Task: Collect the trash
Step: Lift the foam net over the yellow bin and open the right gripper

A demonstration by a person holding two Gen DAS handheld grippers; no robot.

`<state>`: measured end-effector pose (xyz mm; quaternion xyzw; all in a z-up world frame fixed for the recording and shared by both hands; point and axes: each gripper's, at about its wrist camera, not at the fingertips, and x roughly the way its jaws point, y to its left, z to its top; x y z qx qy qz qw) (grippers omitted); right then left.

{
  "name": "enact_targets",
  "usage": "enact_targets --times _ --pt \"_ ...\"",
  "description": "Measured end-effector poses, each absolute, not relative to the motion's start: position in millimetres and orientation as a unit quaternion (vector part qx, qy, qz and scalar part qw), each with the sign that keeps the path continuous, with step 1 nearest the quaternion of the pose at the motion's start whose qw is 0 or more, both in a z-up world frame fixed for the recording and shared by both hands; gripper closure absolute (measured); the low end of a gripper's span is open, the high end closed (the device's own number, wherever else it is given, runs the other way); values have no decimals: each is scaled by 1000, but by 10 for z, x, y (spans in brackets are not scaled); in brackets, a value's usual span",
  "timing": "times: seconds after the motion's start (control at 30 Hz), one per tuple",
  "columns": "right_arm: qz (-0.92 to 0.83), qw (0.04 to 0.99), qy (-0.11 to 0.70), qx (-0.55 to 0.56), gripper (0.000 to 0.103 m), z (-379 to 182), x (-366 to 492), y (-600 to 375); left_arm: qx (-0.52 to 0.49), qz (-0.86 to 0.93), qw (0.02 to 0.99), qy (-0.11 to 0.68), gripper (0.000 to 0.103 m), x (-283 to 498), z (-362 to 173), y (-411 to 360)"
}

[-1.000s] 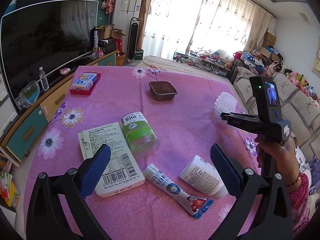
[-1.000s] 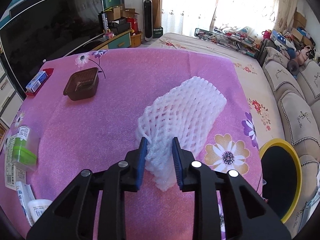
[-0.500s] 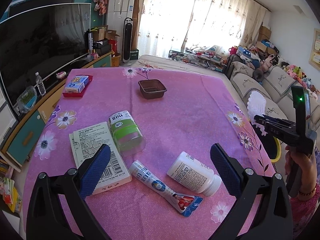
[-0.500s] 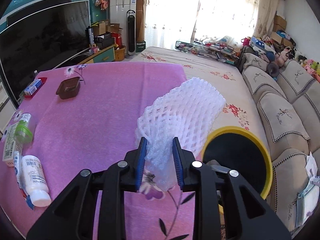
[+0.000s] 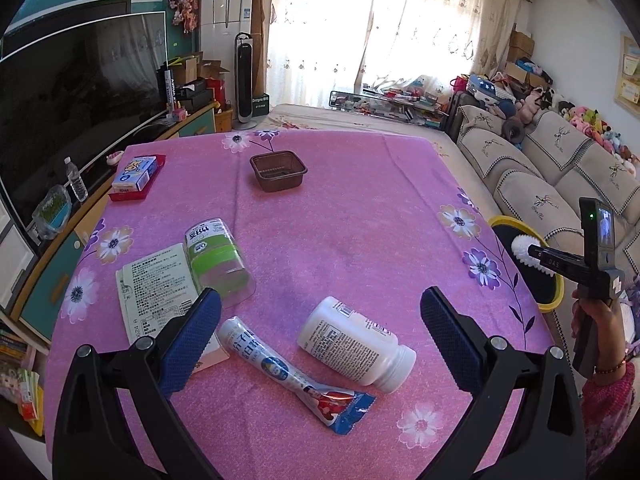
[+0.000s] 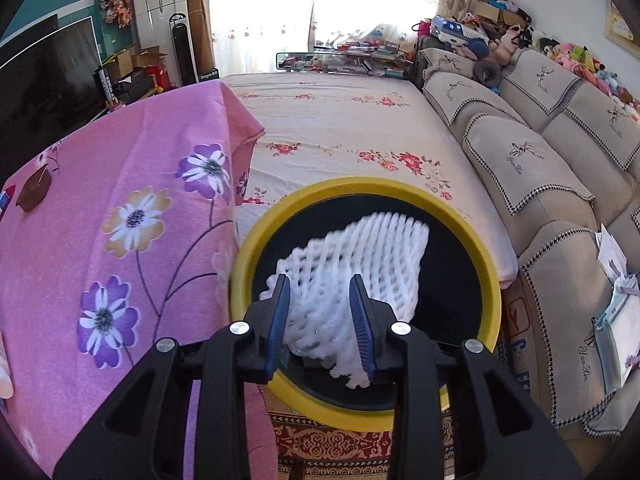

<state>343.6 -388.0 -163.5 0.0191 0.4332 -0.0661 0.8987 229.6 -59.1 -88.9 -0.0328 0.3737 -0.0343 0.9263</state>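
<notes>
Left wrist view. Left gripper (image 5: 320, 322): jaws spread wide, nothing between them, hovering over the pink flowered tablecloth (image 5: 360, 220). Items on the cloth:
- 1 white pill bottle (image 5: 356, 346), on its side, between the fingers' line of sight.
- 1 squeezed tube (image 5: 296, 372), lying just beside the bottle.
- 1 flat printed box (image 5: 160, 284), partly behind the left finger.
- 1 clear cup with green label (image 5: 218, 260), on its side, touching the box.
- 1 brown plastic tray (image 5: 279, 170), upright, well apart toward the far edge.
- 1 blue-and-white carton (image 5: 135, 172) resting in a red tray.

At the right edge, a hand (image 5: 596, 316) holds the right gripper (image 5: 536, 254) above the yellow-rimmed bin (image 5: 554, 300).

Right wrist view. Right gripper (image 6: 322, 320): jaws opening, with 1 white foam net sleeve (image 6: 360, 264) between them; the pads appear to touch its sides. The sleeve hangs over the bin's (image 6: 248, 248) dark mouth, beside the table edge.
</notes>
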Motion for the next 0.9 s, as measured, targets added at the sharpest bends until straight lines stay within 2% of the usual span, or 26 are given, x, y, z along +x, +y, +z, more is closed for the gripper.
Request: enact_targets --times 0.13,0.23,0.9 --pt "-74 896 437 35 54 -1741 3490 -4025 -30 -40 924 379 5 2324 -902 -672" --pt "-72 897 433 41 50 -1745 3466 -4063 -26 -39 923 382 5 2345 -906 -712" --pt "-52 906 417 48 43 -1586 3238 -4007 -19 -49 913 404 5 2256 -987 -806"
